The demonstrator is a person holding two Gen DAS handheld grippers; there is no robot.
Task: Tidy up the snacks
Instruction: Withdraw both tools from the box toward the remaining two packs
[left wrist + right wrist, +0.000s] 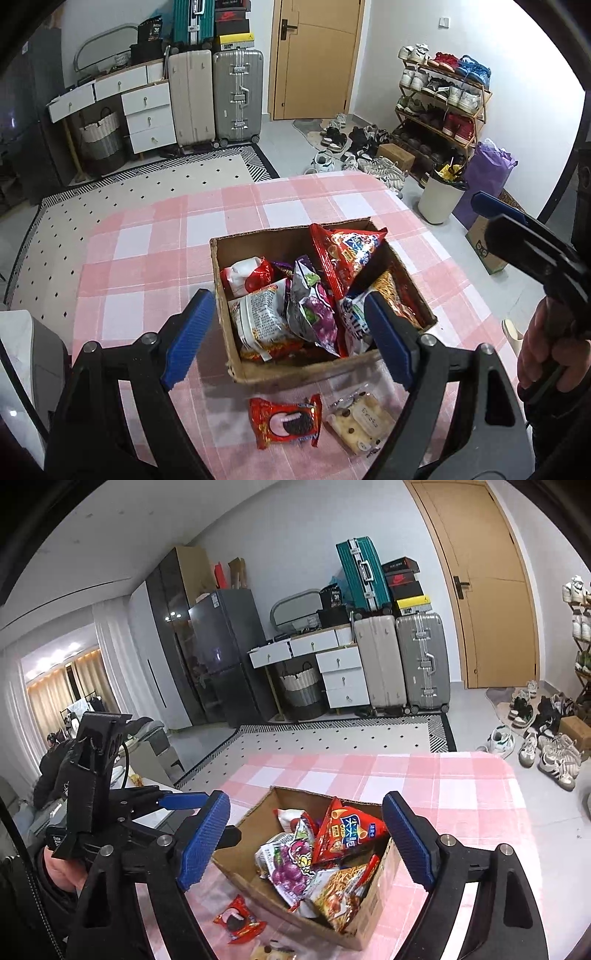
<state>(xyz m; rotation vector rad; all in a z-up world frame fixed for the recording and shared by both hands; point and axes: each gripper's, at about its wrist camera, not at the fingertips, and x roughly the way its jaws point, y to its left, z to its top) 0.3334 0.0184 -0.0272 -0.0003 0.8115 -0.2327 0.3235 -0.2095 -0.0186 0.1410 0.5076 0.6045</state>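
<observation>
An open cardboard box (295, 373) (384, 867) sits on the pink checked tablecloth (147, 258), holding several snack bags: a red chips bag (345, 258) (347, 834), a purple grape bag (314, 310) (288, 867) and a noodle pack (258, 317). In front of the box lie a red cookie pack (284, 421) (240, 919) and a clear-wrapped pastry (360, 421). My left gripper (287, 299) hovers open above the box's near-left side, empty. My right gripper (306, 799) hovers open over the box too, holding nothing.
A white bin (439, 195), a purple bag (484, 181) and a shoe rack (443, 99) stand beyond the table's right end, with loose shoes on the floor. Suitcases (218, 96) and drawers line the back wall. A person (51, 760) sits far left.
</observation>
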